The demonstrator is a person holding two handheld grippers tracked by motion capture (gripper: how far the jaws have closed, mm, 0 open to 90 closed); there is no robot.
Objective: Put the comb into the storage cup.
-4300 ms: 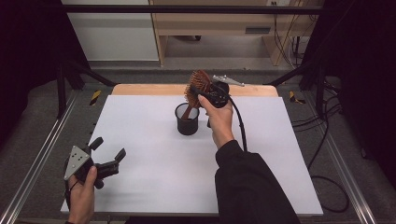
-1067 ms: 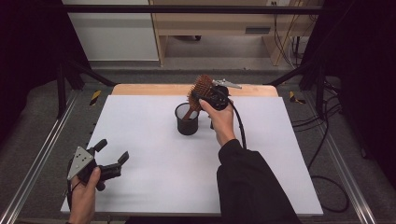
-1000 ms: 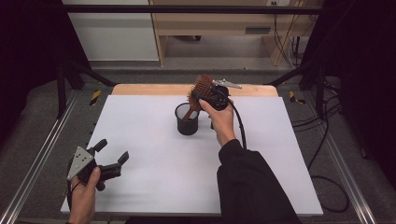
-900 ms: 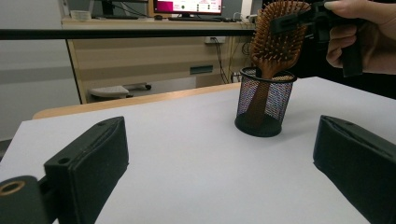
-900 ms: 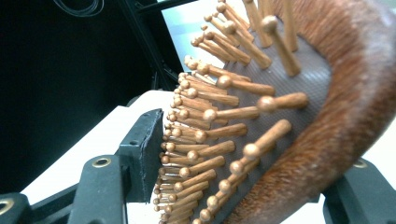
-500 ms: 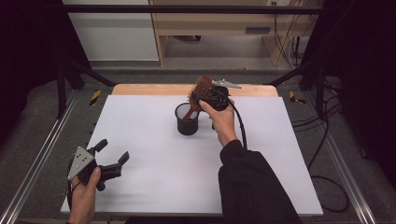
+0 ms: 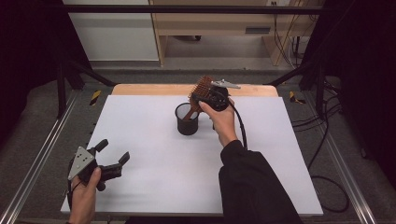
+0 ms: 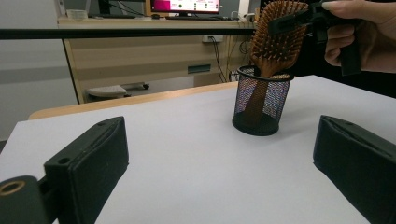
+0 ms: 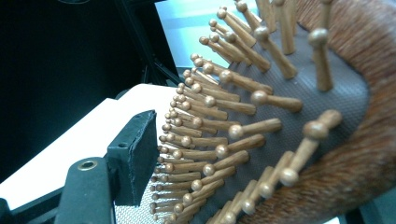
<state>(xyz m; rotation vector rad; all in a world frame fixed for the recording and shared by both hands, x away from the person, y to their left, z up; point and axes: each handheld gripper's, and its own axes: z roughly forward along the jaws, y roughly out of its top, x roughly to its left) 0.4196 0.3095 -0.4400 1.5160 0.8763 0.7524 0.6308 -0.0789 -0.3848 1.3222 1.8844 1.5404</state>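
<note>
A wooden hairbrush (image 7: 201,88) stands handle-down in a black mesh cup (image 7: 187,119), its bristled head sticking up above the rim and leaning toward the far edge of the table (image 7: 154,186). The cup sits on the white tabletop a little past the middle, toward the far side, with bare white surface all around it and the strip of bare wood along the far edge not far behind.

The right gripper (image 7: 211,95) is held up at the brush head, above and just to the right of the cup. In the right gripper view one black jaw stands beside the wooden pins, touching or nearly touching their tips, with the brush head (image 9: 289,116) lying between the jaws. The other jaw is hidden behind the brush, so I cannot tell whether the grip is closed on it or merely set around it. From the left gripper view, the right hand (image 8: 359,32) sits high at the top right with the gripper against the brush head, and the handle can be seen through the mesh reaching down to the cup's floor.

The left gripper (image 7: 108,161) is near the front left corner of the table, well apart from the cup, its jaws spread wide with nothing between them. A broad stretch of open white surface lies between it and the cup.
</note>
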